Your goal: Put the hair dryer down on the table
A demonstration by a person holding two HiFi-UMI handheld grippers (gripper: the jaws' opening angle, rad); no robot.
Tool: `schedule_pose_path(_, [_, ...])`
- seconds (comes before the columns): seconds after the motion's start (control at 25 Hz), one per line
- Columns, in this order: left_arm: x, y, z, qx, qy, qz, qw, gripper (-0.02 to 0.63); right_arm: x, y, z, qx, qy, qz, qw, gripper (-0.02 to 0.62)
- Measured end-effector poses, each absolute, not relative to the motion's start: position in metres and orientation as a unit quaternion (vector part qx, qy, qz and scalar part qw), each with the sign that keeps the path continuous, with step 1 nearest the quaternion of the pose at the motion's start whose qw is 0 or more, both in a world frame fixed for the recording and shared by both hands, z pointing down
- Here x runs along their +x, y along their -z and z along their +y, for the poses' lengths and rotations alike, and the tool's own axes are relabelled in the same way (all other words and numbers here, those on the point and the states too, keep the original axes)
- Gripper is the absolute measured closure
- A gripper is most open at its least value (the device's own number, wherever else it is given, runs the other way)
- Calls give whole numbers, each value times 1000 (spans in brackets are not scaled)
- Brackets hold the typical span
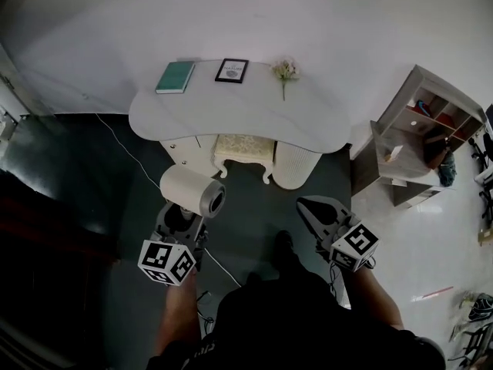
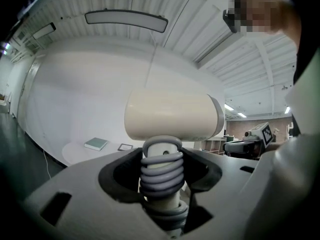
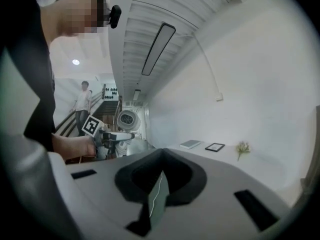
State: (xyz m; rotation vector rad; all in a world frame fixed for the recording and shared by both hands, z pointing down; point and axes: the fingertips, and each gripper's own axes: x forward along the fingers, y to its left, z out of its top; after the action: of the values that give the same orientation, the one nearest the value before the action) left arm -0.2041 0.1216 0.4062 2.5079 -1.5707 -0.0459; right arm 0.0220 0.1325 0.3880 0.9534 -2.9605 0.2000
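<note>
While the hair dryer [image 1: 192, 192] is clamped by the left gripper [image 1: 183, 216] (right gripper [image 1: 311, 206] closed, empty), the table [image 1: 239, 118] must be reached.

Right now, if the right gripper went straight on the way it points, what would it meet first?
Probably the white curved table, with nothing showing between it and the shut right gripper; depth is unclear.

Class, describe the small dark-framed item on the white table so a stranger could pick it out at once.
Look at the white table against the wall. Three things lie along its wall side; the dark-framed item is the middle one. Its black border round a pale face sets it apart from the green book on one side and the flower sprig on the other.
</note>
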Motion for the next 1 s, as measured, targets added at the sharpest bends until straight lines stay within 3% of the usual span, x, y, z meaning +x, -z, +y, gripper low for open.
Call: schedule_pose_path(1.0, [-142,-384,-48,785,47,-607,117,373,103,-399,-98,219,-87,-972,-4,589])
